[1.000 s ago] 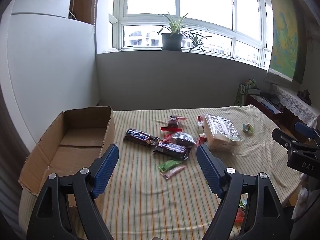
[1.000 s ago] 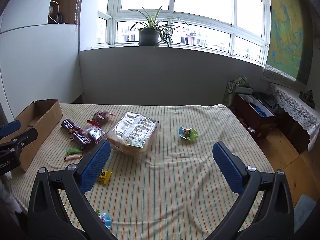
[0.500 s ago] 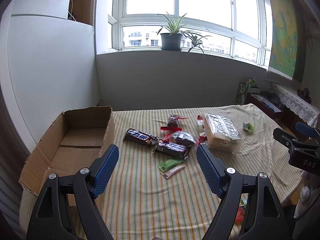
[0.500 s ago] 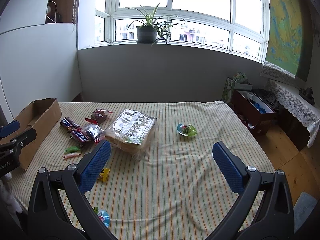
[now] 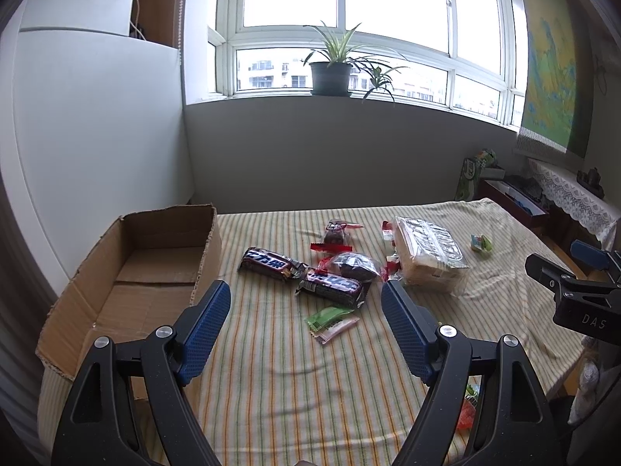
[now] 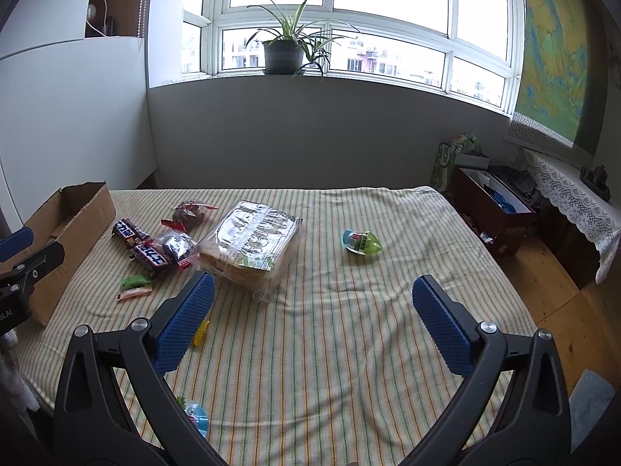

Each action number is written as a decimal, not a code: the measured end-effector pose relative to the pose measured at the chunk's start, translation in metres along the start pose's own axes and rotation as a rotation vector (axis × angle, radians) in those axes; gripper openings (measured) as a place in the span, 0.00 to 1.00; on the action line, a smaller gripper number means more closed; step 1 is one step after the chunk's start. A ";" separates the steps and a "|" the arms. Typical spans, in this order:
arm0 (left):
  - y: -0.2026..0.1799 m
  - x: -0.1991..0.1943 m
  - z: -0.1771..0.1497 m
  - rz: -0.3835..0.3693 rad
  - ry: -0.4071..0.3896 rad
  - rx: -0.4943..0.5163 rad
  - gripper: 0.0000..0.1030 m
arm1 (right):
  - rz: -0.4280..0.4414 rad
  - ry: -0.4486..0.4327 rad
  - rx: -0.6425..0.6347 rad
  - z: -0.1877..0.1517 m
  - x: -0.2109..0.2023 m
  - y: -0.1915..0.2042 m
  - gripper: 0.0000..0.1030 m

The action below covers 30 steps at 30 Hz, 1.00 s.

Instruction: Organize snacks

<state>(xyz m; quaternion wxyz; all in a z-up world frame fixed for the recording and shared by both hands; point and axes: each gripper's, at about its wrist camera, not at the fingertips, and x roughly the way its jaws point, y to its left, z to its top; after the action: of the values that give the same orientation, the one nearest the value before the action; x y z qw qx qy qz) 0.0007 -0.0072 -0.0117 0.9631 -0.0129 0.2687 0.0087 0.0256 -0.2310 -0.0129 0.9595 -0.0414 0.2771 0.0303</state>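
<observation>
An open cardboard box (image 5: 132, 272) (image 6: 73, 229) stands at the left of a striped cloth-covered table (image 5: 271, 369). Snacks lie mid-table: two dark chocolate bars (image 5: 269, 262) (image 5: 332, 285), two dark wrapped buns (image 5: 355, 266) (image 5: 335, 233), a green and a pink sachet (image 5: 330, 320), a clear bag of sliced bread (image 5: 429, 256) (image 6: 254, 240), and a green egg-shaped snack (image 6: 361, 241). My left gripper (image 5: 306, 303) hovers open above the table's near side, short of the sachets. Further right, my right gripper (image 6: 312, 295) is open too, above bare cloth near the bread.
A yellow candy (image 6: 200, 334) and a blue-wrapped candy (image 6: 196, 417) lie by the table's near edge. Right of the table stand a dark wooden crate (image 6: 493, 209) and a lace-covered shelf (image 6: 570, 198). A potted plant (image 6: 283, 54) sits on the windowsill.
Both grippers have drifted slightly back and up, so the snacks sit a little farther off. No snack has moved and neither gripper has changed its opening.
</observation>
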 end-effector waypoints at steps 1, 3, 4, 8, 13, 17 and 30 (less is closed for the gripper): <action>0.000 0.000 0.000 0.000 0.000 0.001 0.78 | 0.001 -0.001 0.002 0.000 0.000 0.000 1.00; 0.000 0.000 0.000 0.000 0.001 0.001 0.78 | 0.003 -0.001 0.001 0.000 0.000 0.000 1.00; 0.000 0.000 0.000 0.000 0.001 0.001 0.78 | 0.004 -0.001 0.001 -0.001 0.000 0.001 1.00; -0.001 0.000 -0.001 -0.002 0.005 0.003 0.78 | 0.009 0.002 -0.006 -0.002 0.000 0.002 1.00; -0.002 0.003 -0.002 -0.025 0.025 -0.004 0.78 | 0.013 0.006 -0.010 -0.003 0.000 0.003 1.00; -0.003 0.005 -0.002 -0.030 0.040 -0.004 0.78 | 0.015 0.007 -0.008 -0.004 -0.001 0.002 1.00; -0.004 0.005 -0.002 -0.029 0.041 0.000 0.78 | 0.022 0.008 -0.018 -0.006 -0.002 0.003 1.00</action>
<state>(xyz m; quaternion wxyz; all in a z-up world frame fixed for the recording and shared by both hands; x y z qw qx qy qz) 0.0039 -0.0114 -0.0156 0.9574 -0.0169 0.2881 -0.0058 0.0207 -0.2283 -0.0175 0.9575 -0.0471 0.2813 0.0429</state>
